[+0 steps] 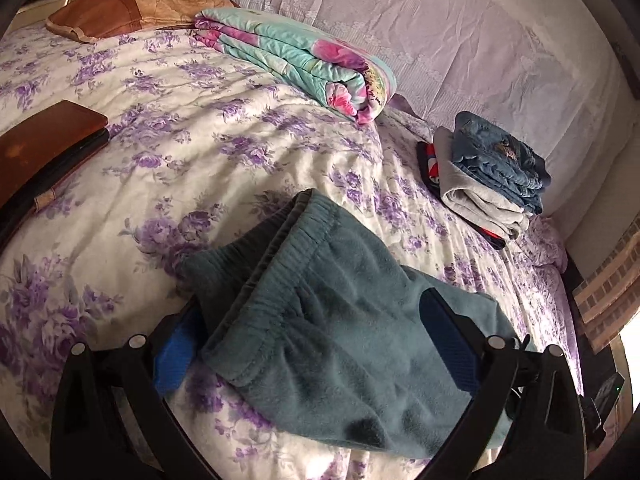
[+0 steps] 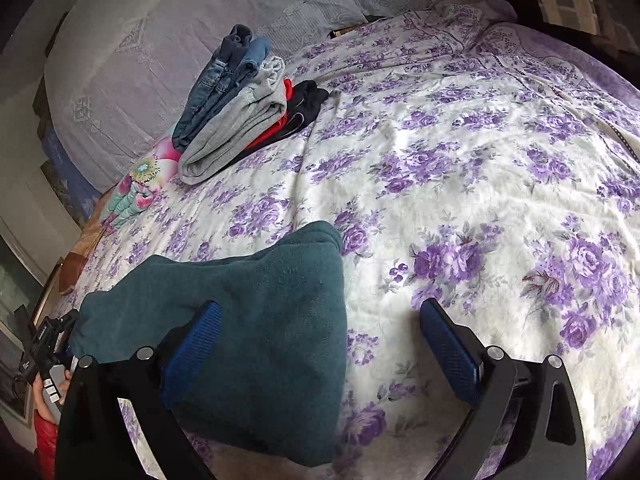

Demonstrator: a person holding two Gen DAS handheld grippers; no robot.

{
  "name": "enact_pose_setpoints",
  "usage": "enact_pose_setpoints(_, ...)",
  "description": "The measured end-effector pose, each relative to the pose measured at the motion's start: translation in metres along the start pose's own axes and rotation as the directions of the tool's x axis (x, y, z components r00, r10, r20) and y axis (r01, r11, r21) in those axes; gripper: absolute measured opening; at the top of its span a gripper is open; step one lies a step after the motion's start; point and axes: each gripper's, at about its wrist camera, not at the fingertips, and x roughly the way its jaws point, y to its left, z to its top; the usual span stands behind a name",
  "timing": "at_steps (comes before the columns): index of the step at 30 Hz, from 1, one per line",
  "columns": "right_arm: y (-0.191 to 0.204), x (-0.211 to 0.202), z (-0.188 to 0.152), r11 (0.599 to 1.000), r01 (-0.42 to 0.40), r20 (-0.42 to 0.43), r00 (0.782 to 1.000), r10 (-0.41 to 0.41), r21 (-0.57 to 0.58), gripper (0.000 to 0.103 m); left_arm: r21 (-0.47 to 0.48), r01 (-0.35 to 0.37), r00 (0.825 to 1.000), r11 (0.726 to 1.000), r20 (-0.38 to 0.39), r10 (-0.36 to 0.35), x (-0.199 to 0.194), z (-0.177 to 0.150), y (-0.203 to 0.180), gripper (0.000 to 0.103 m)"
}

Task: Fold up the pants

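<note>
Teal fleece pants (image 1: 332, 320) lie bunched on the near part of the bed, plush and matte, with a ribbed, gathered elastic waistband curving across the top in the left wrist view. The bedspread (image 1: 200, 152) under them is a crinkled cream cotton printed with purple roses. The left gripper (image 1: 316, 344) has its black arms spread wide, the ribbed blue pads (image 1: 448, 344) sitting either side of the fleece with the cloth draped loosely between and over them, not pinched. In the right wrist view the right gripper (image 2: 320, 344) is parted too; its left blue pad lies against the folded edge of the pants (image 2: 256, 320), the right pad (image 2: 448, 348) hangs over bare bedspread (image 2: 460, 160). Far right in the left wrist view, a neat stack of folded clothes (image 1: 488, 184): faded denim on top, soft grey knit below, red and dark pieces at the bottom. Far centre, a quilted turquoise blanket (image 1: 296, 60) with pink blossoms, folded thick. A tan and brown pillow (image 1: 120, 12) sits far left; a lacy pale cover (image 1: 460, 40) drapes behind. No readable writing anywhere.
</note>
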Motion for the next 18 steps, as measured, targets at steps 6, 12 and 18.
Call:
enact_pose_setpoints(6, -0.002, 0.000, 0.001, 1.000, 0.000, -0.004, 1.000, 0.000, 0.002, 0.099, 0.007, -0.010, 1.000, 1.000, -0.006, 0.010, 0.000, 0.001, -0.003, 0.097)
enact_pose_setpoints(12, -0.001, 0.002, 0.000, 1.000, 0.010, -0.011, 1.000, -0.010, -0.003, 0.099, -0.078, 0.035, 0.999, 0.996, 0.043, -0.032, -0.013, -0.004, 0.008, 0.049)
enact_pose_setpoints(18, 0.000, 0.002, 0.000, 1.000, 0.012, -0.012, 1.000, -0.012, -0.005, 0.099, -0.030, 0.022, 0.996, 0.999, 0.083, -0.019, -0.016, -0.012, -0.004, 0.011)
